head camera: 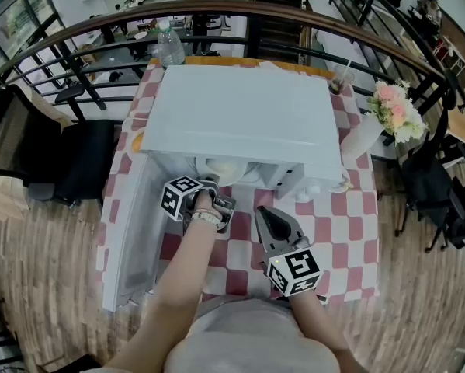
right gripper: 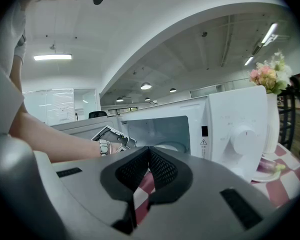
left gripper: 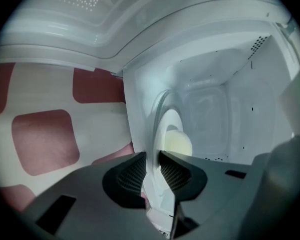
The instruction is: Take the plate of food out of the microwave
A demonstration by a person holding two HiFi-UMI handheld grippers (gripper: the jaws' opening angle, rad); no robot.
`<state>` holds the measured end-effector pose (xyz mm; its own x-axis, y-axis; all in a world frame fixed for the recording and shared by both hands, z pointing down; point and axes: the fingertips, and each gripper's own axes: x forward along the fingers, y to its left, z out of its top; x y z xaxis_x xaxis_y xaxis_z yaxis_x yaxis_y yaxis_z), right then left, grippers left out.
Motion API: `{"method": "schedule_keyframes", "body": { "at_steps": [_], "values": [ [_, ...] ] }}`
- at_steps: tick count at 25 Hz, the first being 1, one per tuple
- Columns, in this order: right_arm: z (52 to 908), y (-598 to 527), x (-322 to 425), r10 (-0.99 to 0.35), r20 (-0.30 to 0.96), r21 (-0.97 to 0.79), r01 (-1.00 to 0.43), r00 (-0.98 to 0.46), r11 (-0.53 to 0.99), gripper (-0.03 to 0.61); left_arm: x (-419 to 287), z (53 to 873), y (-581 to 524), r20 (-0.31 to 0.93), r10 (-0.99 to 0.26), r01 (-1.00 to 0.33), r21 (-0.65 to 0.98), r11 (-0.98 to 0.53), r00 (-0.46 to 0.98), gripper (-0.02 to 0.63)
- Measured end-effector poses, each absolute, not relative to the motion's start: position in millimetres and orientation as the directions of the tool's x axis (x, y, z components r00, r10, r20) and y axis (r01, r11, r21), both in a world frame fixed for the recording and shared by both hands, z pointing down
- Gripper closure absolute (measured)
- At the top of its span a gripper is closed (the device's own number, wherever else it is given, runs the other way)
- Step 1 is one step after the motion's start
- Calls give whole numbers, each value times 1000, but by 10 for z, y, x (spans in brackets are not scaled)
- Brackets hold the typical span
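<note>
A white microwave [head camera: 240,115] stands on the checkered table, its door [head camera: 127,231] swung open to the left. Inside lies a white plate [left gripper: 172,124] with a pale yellow piece of food [left gripper: 177,144]. My left gripper [left gripper: 154,156] reaches into the opening [head camera: 214,182], and its pads press on the plate's near rim from both sides. In the head view only the plate's edge [head camera: 226,169] shows under the microwave's top. My right gripper [head camera: 261,212] hovers over the tablecloth in front of the microwave, shut with nothing in it [right gripper: 150,151].
A water bottle [head camera: 170,45] stands behind the microwave. A vase of flowers [head camera: 395,111] is at the table's right edge, and a small dish [right gripper: 267,171] sits by the microwave's right side. Black chairs [head camera: 77,162] stand to the left, with a curved railing beyond.
</note>
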<state>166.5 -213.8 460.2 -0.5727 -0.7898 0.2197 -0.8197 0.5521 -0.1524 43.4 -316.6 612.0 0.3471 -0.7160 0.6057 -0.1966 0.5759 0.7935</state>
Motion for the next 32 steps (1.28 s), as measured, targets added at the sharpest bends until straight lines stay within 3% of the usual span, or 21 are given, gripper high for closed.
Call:
{"method": "schedule_keyframes", "body": {
  "at_steps": [12,16,32],
  "values": [
    [4570,-2123,1680,-798,209,-149,-824,-566,546,554,430,6080,-3146,594,-720,-181,801,571,358,540],
    [4555,-2119,1680,-799,207,-149,-825,-565,545,554,434,6010,-3141,580,-728,-185,812,554,366,575],
    [4459,-2064,1642,-798,182,-130,-819,-574,559,554,450,5749,-3134,413,-818,-147,910,388,399,600]
  ]
}}
